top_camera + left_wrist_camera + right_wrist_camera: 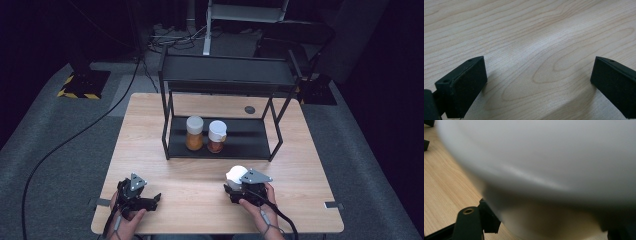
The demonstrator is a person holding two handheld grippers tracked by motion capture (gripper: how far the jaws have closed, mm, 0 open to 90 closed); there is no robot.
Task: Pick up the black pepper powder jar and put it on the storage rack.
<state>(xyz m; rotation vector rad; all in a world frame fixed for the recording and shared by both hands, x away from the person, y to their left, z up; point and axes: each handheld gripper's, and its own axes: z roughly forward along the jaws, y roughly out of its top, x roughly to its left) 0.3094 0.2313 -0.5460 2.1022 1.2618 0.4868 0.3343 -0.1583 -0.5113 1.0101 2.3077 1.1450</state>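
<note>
Where the wooden table (200,200) meets the dark floor, cables trail away on the left, and a black two-tier rack (225,107) stands at the table's far middle.

Item 1: rack. Its lower shelf bears two white-capped jars side by side, one with orange contents (194,133) and one with reddish-brown contents (217,136). The upper shelf looks bare. A small dark round disc (249,109) lies on the table behind the rack's right part.

Item 2: white-capped jar (236,175), near the table's front right, well apart from the rack. In the high view the gripper's grey plate and body cover most of it, so that little more than the cap shows. In the right gripper view (544,165) it looms close and blurred; its contents appear as a dim yellowish tone low down, hard to make out.

Item 3: right gripper (239,184). Its jaws are closed on the jar, which sits between them right at the tips; one pad shows beside the jar's lower left, the other is cut off at the frame edge.

Item 4: left gripper (150,200), at the front left, well apart from the jar. Its jaws stand wide apart with nothing between them, over bare wood grain (536,50).
</note>
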